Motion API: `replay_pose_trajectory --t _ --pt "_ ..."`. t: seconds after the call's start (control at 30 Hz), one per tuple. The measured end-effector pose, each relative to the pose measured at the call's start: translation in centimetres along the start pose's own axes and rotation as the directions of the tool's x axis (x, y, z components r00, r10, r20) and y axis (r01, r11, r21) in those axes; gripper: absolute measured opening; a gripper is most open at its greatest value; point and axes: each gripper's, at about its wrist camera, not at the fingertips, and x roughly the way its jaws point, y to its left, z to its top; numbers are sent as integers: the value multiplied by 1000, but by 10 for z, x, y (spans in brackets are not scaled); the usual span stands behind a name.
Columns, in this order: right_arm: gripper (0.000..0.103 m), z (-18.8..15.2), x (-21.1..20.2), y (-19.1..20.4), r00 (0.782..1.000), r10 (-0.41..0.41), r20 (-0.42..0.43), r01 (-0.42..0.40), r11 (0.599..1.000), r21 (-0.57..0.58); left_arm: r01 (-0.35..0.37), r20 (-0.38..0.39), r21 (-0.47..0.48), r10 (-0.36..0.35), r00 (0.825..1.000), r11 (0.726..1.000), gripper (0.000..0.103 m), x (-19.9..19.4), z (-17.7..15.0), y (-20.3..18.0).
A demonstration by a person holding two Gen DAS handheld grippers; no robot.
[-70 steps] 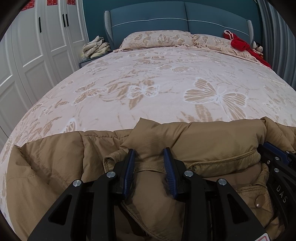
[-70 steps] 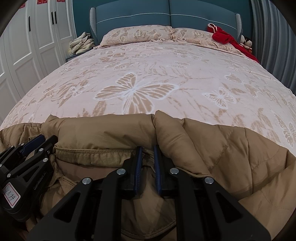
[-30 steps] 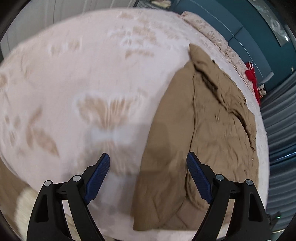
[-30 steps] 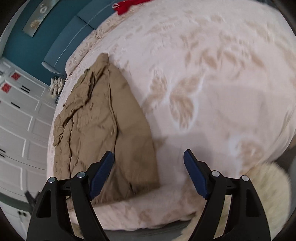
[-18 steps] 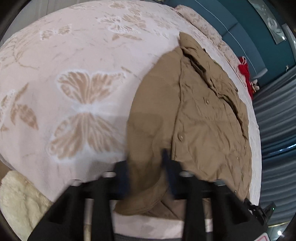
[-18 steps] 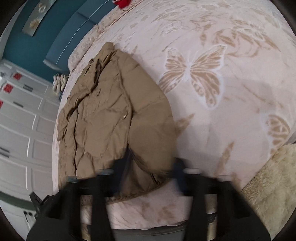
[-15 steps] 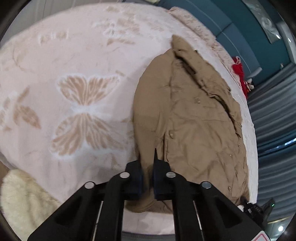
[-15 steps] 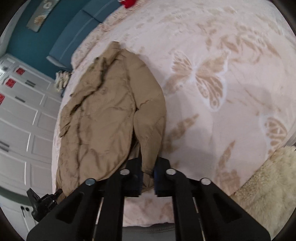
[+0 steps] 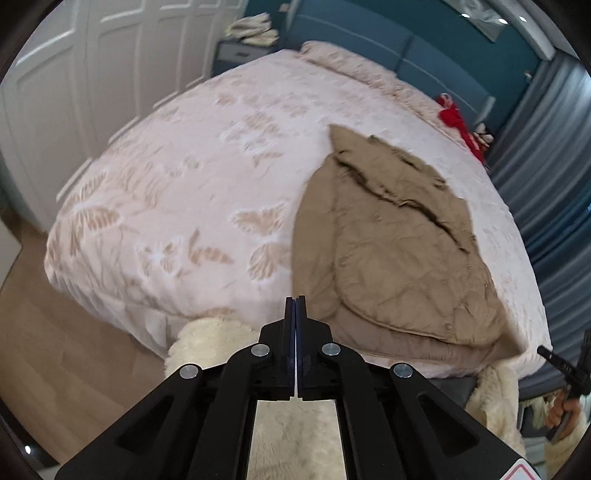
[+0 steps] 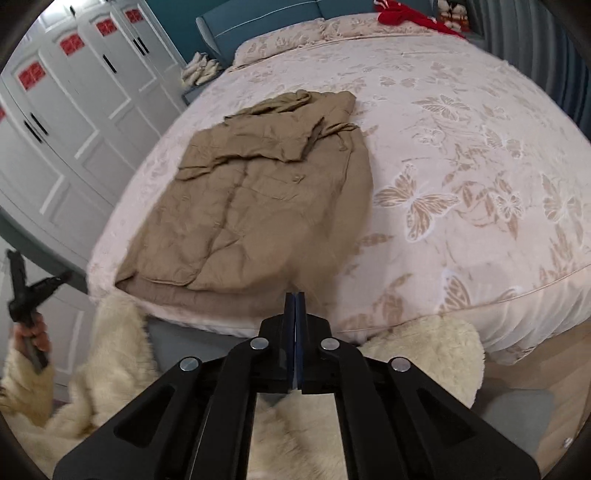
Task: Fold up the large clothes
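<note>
Tan quilted jacket [image 9: 399,240] lies folded at bed's [image 9: 192,177] foot edge; left tongs [image 9: 296,306] and right tongs [image 10: 296,301] clenched, empty.

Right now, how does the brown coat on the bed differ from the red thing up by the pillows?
The brown coat is dull tan; the red thing is bright red. The coat lies spread flat, its sides folded in, while the red thing sits bunched up. The coat reaches the foot edge; the red thing lies at the head end. Both lie on the butterfly-print bed.
</note>
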Motion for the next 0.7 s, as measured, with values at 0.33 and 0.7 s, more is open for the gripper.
replay_pose_trajectory --t 0.33,0.7 --pt "73 -20 63 -15 997 -73 -5 72 970 232 54 -119 -187 -77 990 981 46 110 8 4" --pt "45 -20 99 -40 999 40 -23 -27 905 425 192 -176 -281 -247 953 940 4 148 2 -6"
